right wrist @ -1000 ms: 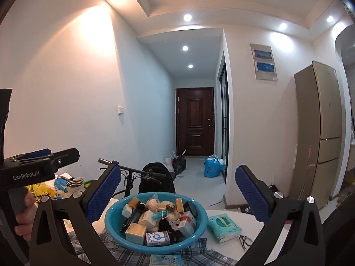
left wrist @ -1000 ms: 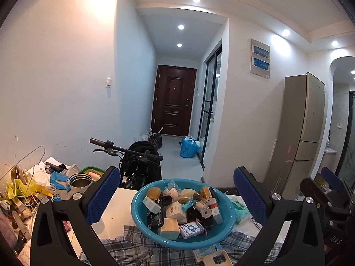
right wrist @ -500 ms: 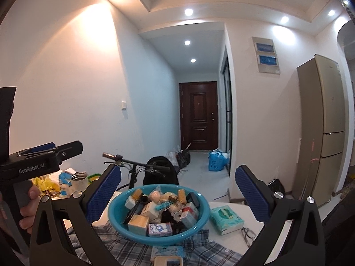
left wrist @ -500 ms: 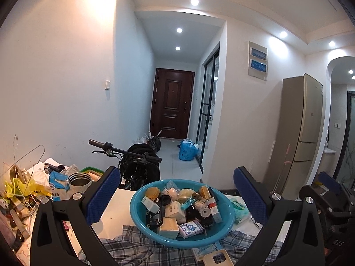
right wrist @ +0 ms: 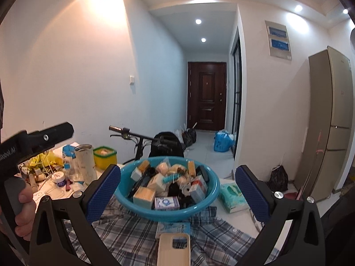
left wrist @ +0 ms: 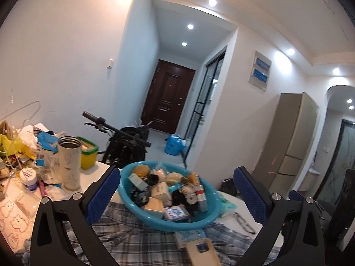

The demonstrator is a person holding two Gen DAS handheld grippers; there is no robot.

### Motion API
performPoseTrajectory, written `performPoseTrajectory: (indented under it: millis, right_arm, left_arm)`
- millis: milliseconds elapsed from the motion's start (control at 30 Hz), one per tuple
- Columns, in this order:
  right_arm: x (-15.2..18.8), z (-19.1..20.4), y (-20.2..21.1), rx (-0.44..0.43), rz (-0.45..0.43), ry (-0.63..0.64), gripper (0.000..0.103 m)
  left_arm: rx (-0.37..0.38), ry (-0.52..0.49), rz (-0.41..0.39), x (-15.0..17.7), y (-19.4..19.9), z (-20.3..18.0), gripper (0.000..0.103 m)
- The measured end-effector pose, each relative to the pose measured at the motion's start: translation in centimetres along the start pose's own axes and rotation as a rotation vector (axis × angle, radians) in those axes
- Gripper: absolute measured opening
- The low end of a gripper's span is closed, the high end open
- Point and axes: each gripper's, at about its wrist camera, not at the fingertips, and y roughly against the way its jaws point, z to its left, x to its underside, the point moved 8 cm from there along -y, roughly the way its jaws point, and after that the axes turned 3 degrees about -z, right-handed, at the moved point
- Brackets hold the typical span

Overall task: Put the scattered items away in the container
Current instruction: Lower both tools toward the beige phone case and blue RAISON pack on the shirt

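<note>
A teal plastic basin [left wrist: 206, 218] [right wrist: 208, 190] full of small boxes, rolls and bottles sits on a plaid cloth [left wrist: 137, 241] [right wrist: 133, 232] on a white table. A beige phone case [left wrist: 203, 252] [right wrist: 174, 250] and a blue-white packet [right wrist: 174, 229] lie on the cloth in front of it. My left gripper [left wrist: 176, 197] is open and empty, above and in front of the basin. My right gripper [right wrist: 177, 192] is open and empty, facing the basin. The left gripper's body [right wrist: 33, 141] shows at the left of the right wrist view.
A steel tumbler [left wrist: 69, 161], a yellow box with a green lid [left wrist: 87, 155], a white jar [left wrist: 28, 176] and cluttered bags stand at the table's left. A green tissue pack [right wrist: 233, 197] and glasses [left wrist: 244, 222] lie right of the basin. A bicycle [left wrist: 124, 141] stands behind the table.
Both cameras have tilted down and moved nearer the table. The left view has rolled and swung left, showing more of the clutter. The phone case has come into fuller view. Both grippers stay open.
</note>
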Motion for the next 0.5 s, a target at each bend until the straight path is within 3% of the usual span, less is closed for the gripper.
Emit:
performPoseTrajectory:
  millis: [100, 200, 300, 500]
  right_arm:
    - [1.7, -0.2, -0.9, -0.02, 0.049, -0.042, 0.103]
    - [3.5, -1.0, -1.9, 0.022, 0.081, -0.087, 0.103]
    - [5.2, -0.7, -2.9, 0.027, 0.126, -0.053, 0.103]
    - [9.3, 0.3, -4.9, 0.012, 0.252, -0.019, 0.103]
  left_arm:
    - [-0.043, -0.054, 0.056, 1.5, -1.2, 0.6, 0.102]
    - [-0.054, -0.058, 0.118, 3.5, -2.4, 1.3, 0.101]
    - [-0.079, -0.077, 0.181, 5.6, -3.6, 2.2, 0.09]
    - [-0.105, -0.092, 0.279, 9.1, -5.8, 3.6, 0.09]
